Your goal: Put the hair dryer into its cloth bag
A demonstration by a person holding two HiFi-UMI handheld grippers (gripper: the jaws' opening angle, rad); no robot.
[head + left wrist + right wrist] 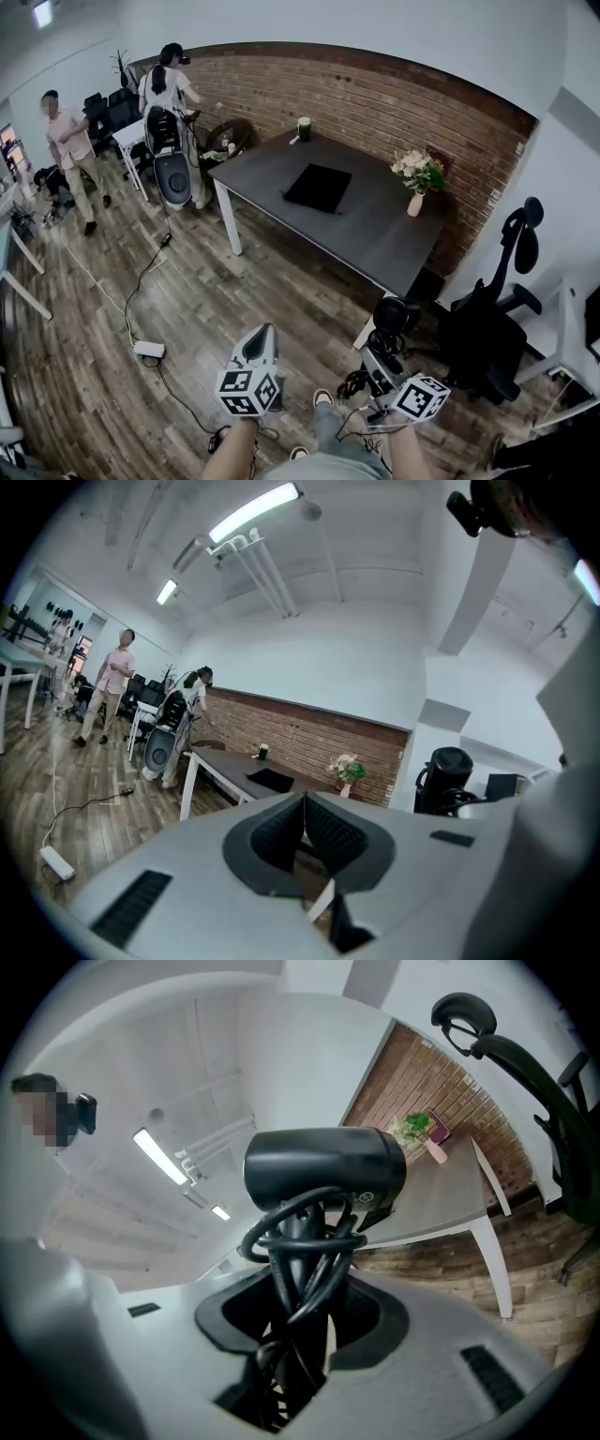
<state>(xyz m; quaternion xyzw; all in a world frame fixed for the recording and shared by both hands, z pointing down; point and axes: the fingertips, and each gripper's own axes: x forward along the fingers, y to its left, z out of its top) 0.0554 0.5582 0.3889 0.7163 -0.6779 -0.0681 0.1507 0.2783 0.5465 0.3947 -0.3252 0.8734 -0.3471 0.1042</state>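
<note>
Right gripper [379,364] pinches the hair dryer [323,1168] by its cord-wrapped handle, body uppermost. Left gripper [266,331] is pressed together and empty. The black cloth bag [319,187] lies flat on the grey table [375,239] at upper centre, well ahead of both grippers, neither clearly nearer. A flower vase [415,202] stands near the bag's right, and an office chair [492,328] crowds the right side.

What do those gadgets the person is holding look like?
The left gripper and right gripper are light grey plastic wedges with dark ribbed pads. Each carries a white cube printed with black square markers. No sleeves show on the forearms.
</note>
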